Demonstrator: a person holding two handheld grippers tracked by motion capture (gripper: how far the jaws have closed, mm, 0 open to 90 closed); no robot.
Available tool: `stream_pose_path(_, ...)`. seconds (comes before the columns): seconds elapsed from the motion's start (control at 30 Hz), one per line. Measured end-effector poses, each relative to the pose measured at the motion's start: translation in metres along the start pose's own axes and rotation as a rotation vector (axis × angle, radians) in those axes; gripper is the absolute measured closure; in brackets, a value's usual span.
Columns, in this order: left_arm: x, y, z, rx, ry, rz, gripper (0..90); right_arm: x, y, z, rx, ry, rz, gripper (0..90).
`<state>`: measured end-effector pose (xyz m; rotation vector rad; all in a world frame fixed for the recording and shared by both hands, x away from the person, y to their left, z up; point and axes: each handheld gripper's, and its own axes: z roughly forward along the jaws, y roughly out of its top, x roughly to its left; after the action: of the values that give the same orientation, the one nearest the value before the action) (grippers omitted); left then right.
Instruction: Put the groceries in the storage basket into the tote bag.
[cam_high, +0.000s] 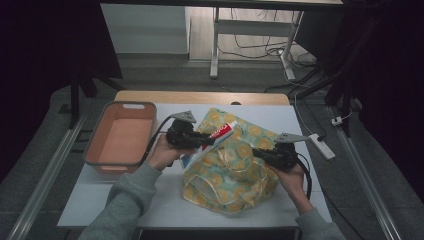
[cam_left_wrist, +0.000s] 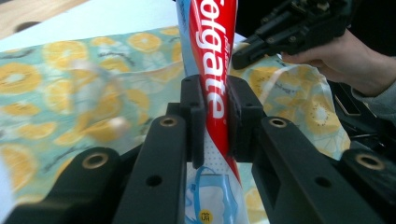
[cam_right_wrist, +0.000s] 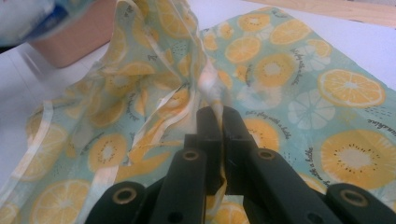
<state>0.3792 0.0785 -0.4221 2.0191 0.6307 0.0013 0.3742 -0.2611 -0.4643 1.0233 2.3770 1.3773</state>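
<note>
- High view: my left hand-held gripper (cam_high: 207, 141) is clamped on the toothpaste box (cam_high: 209, 145), holding it slantwise just over the left side of the fruit-print bag (cam_high: 230, 172), which sits mid-counter toward the near edge.
- My right hand-held gripper (cam_high: 257, 152) pinches the bag's rim on the right side; the pink basin (cam_high: 122, 137) stands at the left edge of the counter (cam_high: 165, 200).
- Left gripper view: jaws pressed on both faces of the toothpaste box (cam_left_wrist: 212, 70), the bag (cam_left_wrist: 60, 93) spread beneath, and my right hand (cam_left_wrist: 345, 56) with its hand-held gripper beyond.
- Right gripper view: jaws closed tight on a raised fold of the bag (cam_right_wrist: 289, 84); basin (cam_right_wrist: 74, 42) at upper left.
</note>
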Motion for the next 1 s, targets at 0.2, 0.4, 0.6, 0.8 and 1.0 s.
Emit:
stream_pose_path(0.2, -0.005, -0.003, 0.023, 0.033, -0.037, 0.021, 79.3, -0.001, 0.002, -0.004, -0.024, 0.005, 0.014, 87.4)
stream_pose_path(0.4, -0.01, -0.011, 0.038, 0.109, -0.059, 0.056, 80.0, -0.004, 0.003, -0.009, -0.05, 0.008, 0.037, 87.4)
stream_pose_path(0.6, -0.016, -0.018, 0.04, 0.151, -0.089, 0.111, 80.3, -0.006, 0.004, -0.014, -0.069, 0.009, 0.049, 87.5)
stream_pose_path(0.8, -0.025, -0.018, 0.045, 0.204, -0.118, 0.202, 80.4, -0.008, 0.006, -0.017, -0.087, 0.019, 0.064, 87.5)
stream_pose_path(1.0, -0.036, -0.017, 0.066, 0.281, -0.12, 0.262, 80.5, -0.001, 0.01, -0.017, -0.097, 0.042, 0.048, 87.5)
